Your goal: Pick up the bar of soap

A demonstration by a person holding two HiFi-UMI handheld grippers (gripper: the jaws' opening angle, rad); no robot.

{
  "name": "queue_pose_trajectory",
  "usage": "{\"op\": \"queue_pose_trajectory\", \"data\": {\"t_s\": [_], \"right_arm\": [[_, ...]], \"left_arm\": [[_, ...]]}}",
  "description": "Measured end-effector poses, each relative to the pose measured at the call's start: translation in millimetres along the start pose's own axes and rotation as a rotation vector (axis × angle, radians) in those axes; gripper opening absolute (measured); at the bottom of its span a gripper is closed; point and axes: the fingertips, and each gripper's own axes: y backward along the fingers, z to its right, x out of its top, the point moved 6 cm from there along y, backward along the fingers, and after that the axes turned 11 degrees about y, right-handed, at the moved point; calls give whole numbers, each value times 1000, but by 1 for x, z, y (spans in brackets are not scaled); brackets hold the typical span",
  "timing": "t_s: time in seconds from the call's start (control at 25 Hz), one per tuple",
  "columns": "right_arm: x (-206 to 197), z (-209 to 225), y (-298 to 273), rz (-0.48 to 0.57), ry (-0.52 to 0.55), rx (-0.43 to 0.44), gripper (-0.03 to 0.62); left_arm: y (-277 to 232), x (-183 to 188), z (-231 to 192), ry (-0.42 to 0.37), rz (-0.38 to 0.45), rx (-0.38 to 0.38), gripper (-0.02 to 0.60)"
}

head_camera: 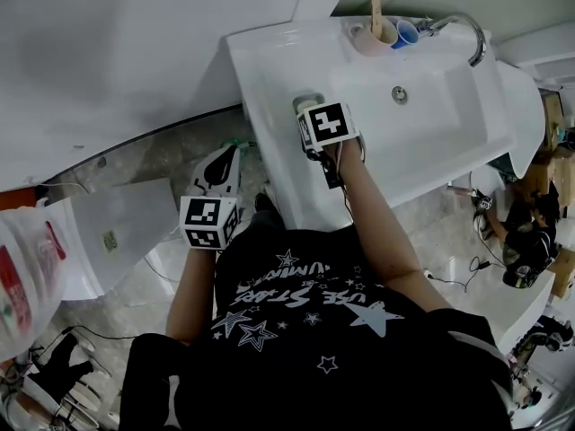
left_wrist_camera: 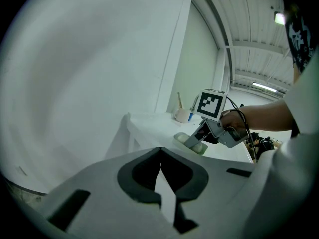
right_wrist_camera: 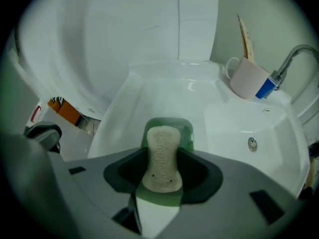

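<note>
Left gripper is hanging off the left corner of the washbasin, not touching it. Its own view is showing the jaws closed tip to tip with nothing between them. That same view is giving a side look at the right gripper, which is tilting down onto a green dish on the basin's rim. The head view is hiding the contents of the dish under the marker cube. The right gripper view is settling it: the bar of soap is lying in the dish, and the jaws are bearing on its two long sides. Further right, a cup and the faucet are standing behind the bowl.
</note>
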Motion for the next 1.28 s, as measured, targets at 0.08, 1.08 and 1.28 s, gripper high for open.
{"op": "queue_pose_trajectory", "data": {"t_s": [0.08,1.08,1.28], "right_arm": [[3,1,-3,-64,3,11,193],[9,2,0,-33,82,-2,187],[7,7,12,64,27,25,187]], "left_arm": [[-1,1,-1,-5,-3,0,8],[6,9,0,-25,19,-1,9],[11,8,2,-26,24,0,8]]}}
